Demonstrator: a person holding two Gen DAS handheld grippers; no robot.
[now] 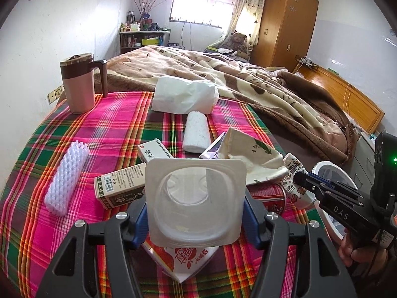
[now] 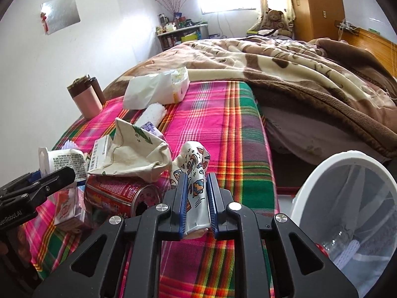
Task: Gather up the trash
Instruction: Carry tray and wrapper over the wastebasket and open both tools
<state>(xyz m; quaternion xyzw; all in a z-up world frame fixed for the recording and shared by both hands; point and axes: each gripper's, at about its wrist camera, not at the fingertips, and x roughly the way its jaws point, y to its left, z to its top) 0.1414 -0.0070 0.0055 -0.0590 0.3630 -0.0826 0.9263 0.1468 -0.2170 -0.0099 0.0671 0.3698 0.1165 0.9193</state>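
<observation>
Left gripper half-spread around a load, right gripper clamped nearly closed, both angled downward.

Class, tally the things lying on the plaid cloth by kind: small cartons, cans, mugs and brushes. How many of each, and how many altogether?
Cartons: 3 (white carton, brown-and-cream carton, red-printed carton)
Cans: 1 (red can)
Mugs: 1 (pink mug)
Brushes: 1 (white brush)
Total: 6

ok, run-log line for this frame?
left gripper: shut on plastic cup | right gripper: shut on crumpled wrapper | bin: beside table
</observation>
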